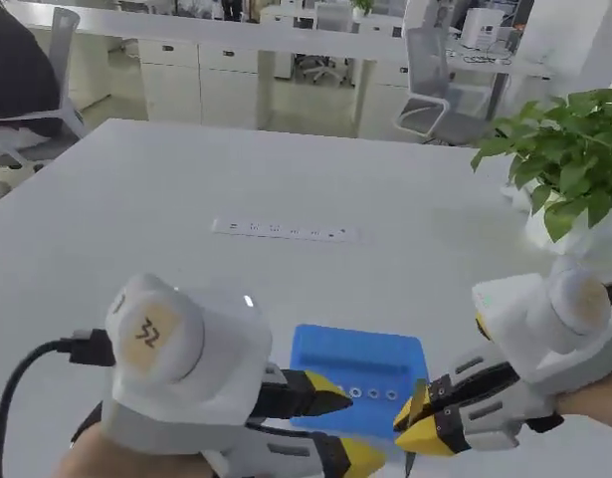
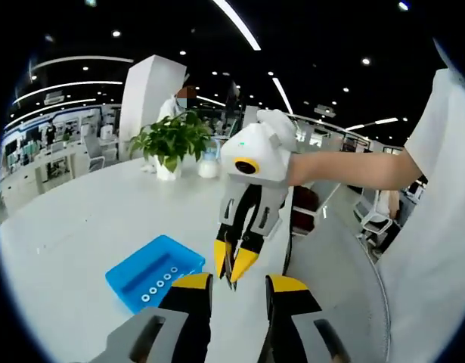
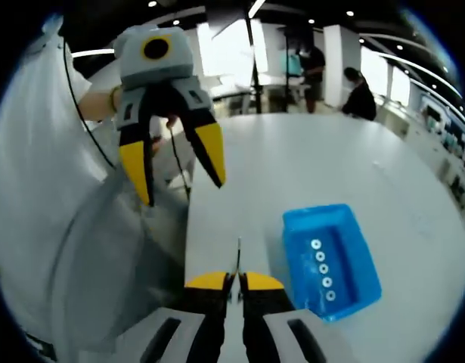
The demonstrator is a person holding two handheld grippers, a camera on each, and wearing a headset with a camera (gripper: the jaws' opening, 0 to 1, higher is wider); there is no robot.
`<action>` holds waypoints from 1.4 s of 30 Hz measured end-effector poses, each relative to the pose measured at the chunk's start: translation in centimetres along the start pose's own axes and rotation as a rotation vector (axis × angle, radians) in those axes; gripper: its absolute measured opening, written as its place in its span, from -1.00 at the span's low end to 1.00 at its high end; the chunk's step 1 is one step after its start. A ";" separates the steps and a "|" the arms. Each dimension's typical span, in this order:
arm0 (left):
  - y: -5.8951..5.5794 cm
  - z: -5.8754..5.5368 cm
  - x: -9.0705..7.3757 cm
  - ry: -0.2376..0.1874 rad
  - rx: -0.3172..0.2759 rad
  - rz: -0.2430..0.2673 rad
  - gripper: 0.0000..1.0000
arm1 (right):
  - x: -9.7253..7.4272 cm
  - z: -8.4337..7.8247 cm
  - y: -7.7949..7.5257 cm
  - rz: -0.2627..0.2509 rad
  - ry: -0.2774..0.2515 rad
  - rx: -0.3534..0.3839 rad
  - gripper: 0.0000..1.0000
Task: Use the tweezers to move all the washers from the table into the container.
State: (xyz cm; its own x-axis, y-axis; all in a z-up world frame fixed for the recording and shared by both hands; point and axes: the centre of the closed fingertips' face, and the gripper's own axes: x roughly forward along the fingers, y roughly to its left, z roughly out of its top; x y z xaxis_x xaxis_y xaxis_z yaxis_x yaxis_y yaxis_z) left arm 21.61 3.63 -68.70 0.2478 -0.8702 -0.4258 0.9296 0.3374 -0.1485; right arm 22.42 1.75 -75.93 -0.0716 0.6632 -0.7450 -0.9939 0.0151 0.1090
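Head view, bottom left: the left gripper [image 1: 363,426] has a white body that is cut off by the lower edge and hides the counter [image 1: 315,159] beneath it. Its jaws stand apart with nothing between them. Just right of them sits the blue container [image 1: 330,349], its near edge covered by both grippers' yellow tips. A row of washers [image 1: 380,394] lies inside toward the near side; the right gripper view shows five. Next comes the right gripper [image 1: 410,418], jaws pressed together on the tweezers [image 3: 237,261], a thin sliver that is hard to make out. Far right, a potted plant [image 1: 574,159] is cropped by the frame. Beyond the container, open counter stretches to a flat power strip [image 1: 286,231], then on to the far edge.
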 end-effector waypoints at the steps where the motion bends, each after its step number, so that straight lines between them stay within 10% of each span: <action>1: -0.1 0.2 0.3 0.005 0.008 -0.013 -0.54 | 0.0 -0.3 0.3 0.000 0.013 -0.011 -0.93; 11: -1.6 -0.2 4.0 0.113 0.166 -0.151 -0.83 | 0.0 -2.7 1.9 -0.055 0.165 -0.109 -0.93; 21: -3.1 -0.8 6.2 0.141 0.224 -0.255 -1.00 | -0.2 -4.2 2.3 -0.110 0.186 -0.072 -0.92; 42: 0.3 -7.9 5.5 0.359 0.342 -0.201 -1.00 | 5.0 -5.7 0.3 -0.189 0.103 0.022 -0.89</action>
State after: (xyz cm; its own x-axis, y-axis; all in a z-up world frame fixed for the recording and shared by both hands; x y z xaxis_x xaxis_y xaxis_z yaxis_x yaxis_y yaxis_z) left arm 21.11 1.80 -78.18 0.0021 -0.7079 -0.7063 0.9998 -0.0119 0.0149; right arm 21.27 0.82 -83.43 0.1063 0.5670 -0.8168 -0.9885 0.1491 -0.0252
